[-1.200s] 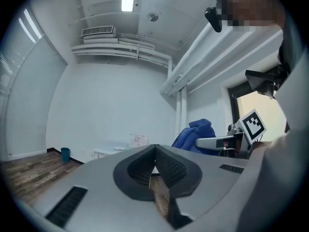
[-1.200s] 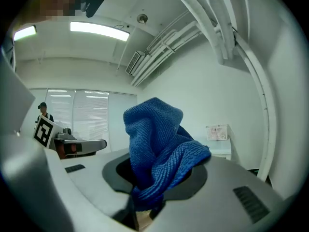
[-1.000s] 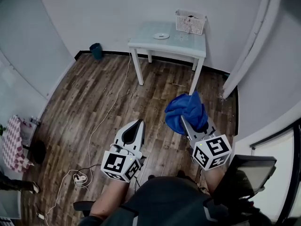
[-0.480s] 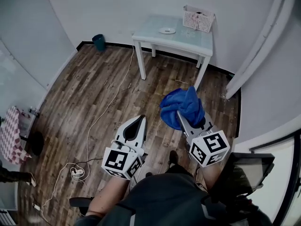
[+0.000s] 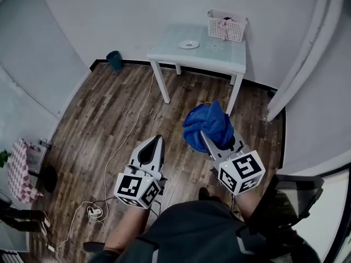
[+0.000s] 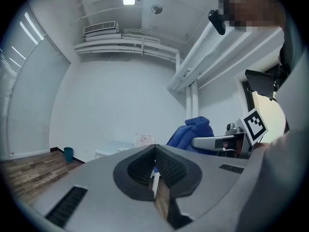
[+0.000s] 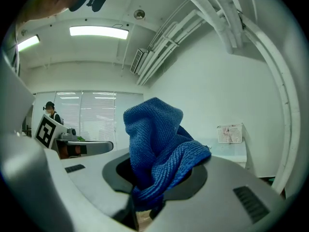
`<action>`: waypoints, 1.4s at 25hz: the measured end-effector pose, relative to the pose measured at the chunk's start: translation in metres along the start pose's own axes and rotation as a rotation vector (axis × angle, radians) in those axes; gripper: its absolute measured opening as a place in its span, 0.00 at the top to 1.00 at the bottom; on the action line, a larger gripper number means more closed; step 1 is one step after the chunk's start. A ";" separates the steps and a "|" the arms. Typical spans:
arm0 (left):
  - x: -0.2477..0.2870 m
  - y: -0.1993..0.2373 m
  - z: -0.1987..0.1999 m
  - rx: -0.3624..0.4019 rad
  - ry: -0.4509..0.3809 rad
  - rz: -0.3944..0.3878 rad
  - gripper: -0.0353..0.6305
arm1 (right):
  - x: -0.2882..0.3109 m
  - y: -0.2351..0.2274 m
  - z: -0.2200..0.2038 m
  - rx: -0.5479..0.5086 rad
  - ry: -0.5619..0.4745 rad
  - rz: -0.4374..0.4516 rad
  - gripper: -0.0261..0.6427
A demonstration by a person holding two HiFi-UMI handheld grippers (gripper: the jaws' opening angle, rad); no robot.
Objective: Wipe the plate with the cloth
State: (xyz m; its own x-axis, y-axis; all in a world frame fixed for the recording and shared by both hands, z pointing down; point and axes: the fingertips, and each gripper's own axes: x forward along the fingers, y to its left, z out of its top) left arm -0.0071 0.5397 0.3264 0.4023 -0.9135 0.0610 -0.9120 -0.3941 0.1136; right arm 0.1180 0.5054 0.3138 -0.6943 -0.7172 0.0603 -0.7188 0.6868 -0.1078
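Observation:
A small white plate lies on the pale table far ahead by the wall. My right gripper is shut on a bunched blue cloth, held up over the wood floor well short of the table. The cloth fills the right gripper view between the jaws. My left gripper is shut and holds nothing, level with the right one and to its left. In the left gripper view the left gripper points at the table, with the cloth at right.
A white basket stands at the table's back right corner. A dark bin sits by the wall left of the table. A white cable and power strip lie on the floor. A dark chair is at my right.
The view has shifted a little, and the table sits slightly nearer the middle of the frame. Both grippers keep the same pose, the right one still gripping the cloth.

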 end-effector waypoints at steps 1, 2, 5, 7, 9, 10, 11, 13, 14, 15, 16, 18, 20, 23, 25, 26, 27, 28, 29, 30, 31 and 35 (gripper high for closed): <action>0.011 -0.001 0.001 -0.004 0.001 0.002 0.93 | 0.003 -0.010 0.002 0.000 -0.002 0.002 0.78; 0.020 -0.002 0.001 -0.005 0.002 0.004 0.93 | 0.004 -0.019 0.003 -0.001 -0.004 0.003 0.78; 0.041 -0.006 0.004 0.005 0.003 0.008 0.93 | 0.009 -0.042 0.006 0.011 -0.013 0.006 0.78; 0.047 -0.006 0.004 0.015 0.007 0.017 0.93 | 0.010 -0.051 0.005 0.019 -0.021 0.007 0.78; 0.051 -0.002 0.004 0.022 0.014 0.030 0.93 | 0.013 -0.057 0.002 0.029 -0.026 0.006 0.78; 0.054 0.001 0.003 0.025 0.019 0.034 0.93 | 0.016 -0.060 0.001 0.036 -0.026 0.005 0.78; 0.058 0.004 0.002 0.030 0.023 0.036 0.93 | 0.020 -0.064 -0.001 0.043 -0.025 0.005 0.78; 0.069 0.012 0.001 0.034 0.030 0.038 0.93 | 0.031 -0.073 -0.005 0.053 -0.021 0.002 0.78; 0.075 0.018 0.001 0.031 0.032 0.038 0.93 | 0.038 -0.077 -0.006 0.056 -0.017 -0.001 0.78; 0.081 0.024 0.000 0.026 0.033 0.037 0.93 | 0.045 -0.080 -0.007 0.056 -0.012 -0.005 0.78; 0.087 0.031 -0.001 0.021 0.034 0.035 0.93 | 0.053 -0.082 -0.008 0.053 -0.006 -0.009 0.78; 0.100 0.046 -0.002 0.013 0.032 0.029 0.93 | 0.070 -0.087 -0.009 0.039 0.001 -0.018 0.78; 0.114 0.063 -0.001 0.009 0.025 0.017 0.93 | 0.089 -0.093 -0.007 0.032 -0.001 -0.035 0.78; 0.131 0.088 0.004 0.009 0.017 -0.011 0.93 | 0.116 -0.097 -0.003 0.025 0.002 -0.066 0.78; 0.142 0.108 0.010 0.005 0.006 -0.024 0.93 | 0.135 -0.098 0.002 0.005 0.007 -0.079 0.78; 0.147 0.118 0.013 0.000 0.002 -0.029 0.93 | 0.145 -0.098 0.005 -0.003 0.008 -0.084 0.78; 0.153 0.128 0.015 -0.006 0.001 -0.035 0.93 | 0.156 -0.098 0.008 -0.007 0.008 -0.089 0.78; 0.158 0.138 0.016 -0.009 0.003 -0.041 0.93 | 0.167 -0.099 0.010 -0.009 0.009 -0.094 0.78; 0.164 0.148 0.018 -0.012 0.005 -0.047 0.93 | 0.178 -0.100 0.011 -0.010 0.011 -0.099 0.78; 0.170 0.157 0.019 -0.013 0.005 -0.052 0.93 | 0.189 -0.101 0.012 -0.011 0.015 -0.103 0.78; 0.175 0.166 0.020 -0.015 0.004 -0.058 0.93 | 0.200 -0.102 0.012 -0.011 0.018 -0.107 0.78; 0.195 0.201 0.023 -0.019 0.003 -0.079 0.93 | 0.240 -0.107 0.011 -0.002 0.023 -0.128 0.78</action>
State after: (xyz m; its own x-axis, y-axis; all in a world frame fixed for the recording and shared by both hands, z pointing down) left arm -0.1139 0.2796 0.3388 0.4728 -0.8795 0.0537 -0.8760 -0.4625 0.1367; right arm 0.0287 0.2583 0.3285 -0.5977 -0.7959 0.0966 -0.8015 0.5902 -0.0960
